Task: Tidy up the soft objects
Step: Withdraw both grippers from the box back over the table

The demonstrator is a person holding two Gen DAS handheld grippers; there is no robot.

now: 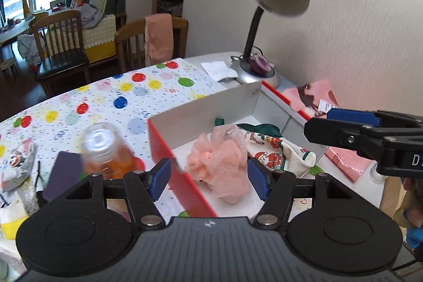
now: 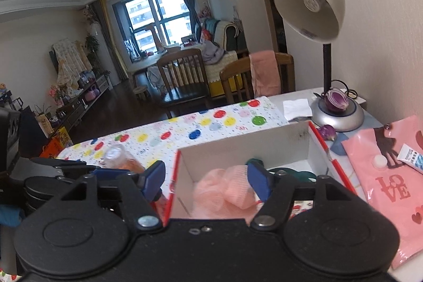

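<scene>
A pink mesh pouf [image 1: 216,163] lies in a white box with red edges [image 1: 206,107], beside a Christmas-print cloth [image 1: 277,149] with green trim. My left gripper [image 1: 210,180] hovers over the box's near left side, jaws open, the pouf below and clear of its blue pads. In the right wrist view my right gripper [image 2: 207,180] hangs open over the same box [image 2: 238,149], above the pouf [image 2: 224,194]. Nothing is held by either. The right gripper [image 1: 320,123] reaches in from the right of the left wrist view. The left gripper [image 2: 90,167] shows at the left of the right wrist view.
A bottle of orange liquid [image 1: 105,149] stands left of the box on the balloon-print tablecloth [image 1: 119,91]. Behind the box are a desk lamp [image 2: 312,4] and a purple onion [image 2: 337,98] on its base. A pink "LOVE" bag [image 2: 391,184] and a tube [image 2: 412,157] lie to the right.
</scene>
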